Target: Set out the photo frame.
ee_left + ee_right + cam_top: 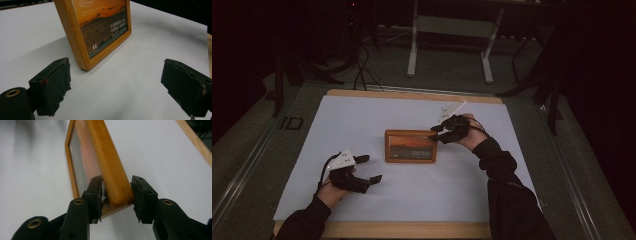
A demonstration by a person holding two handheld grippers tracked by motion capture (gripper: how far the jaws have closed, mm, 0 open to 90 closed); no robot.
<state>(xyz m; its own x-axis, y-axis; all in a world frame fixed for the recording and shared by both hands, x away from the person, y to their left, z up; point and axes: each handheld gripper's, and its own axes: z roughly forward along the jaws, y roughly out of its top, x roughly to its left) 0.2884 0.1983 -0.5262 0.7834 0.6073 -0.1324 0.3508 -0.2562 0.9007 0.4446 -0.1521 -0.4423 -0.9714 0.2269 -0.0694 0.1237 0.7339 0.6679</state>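
The right gripper (117,195) apparently clamps a corner of the wooden picture frame (410,146) standing on the white table (362,125); the left gripper (115,85) waits wide open, empty.

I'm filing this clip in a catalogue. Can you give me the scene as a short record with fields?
surface: white sheet on a wooden table
main thing: wooden picture frame with a sunset print, standing near the middle
right gripper: jaws around the frame's corner, pads at its front and back
left gripper: jaws open, nothing between them, apart from the frame
surroundings: dark room, white table legs behind
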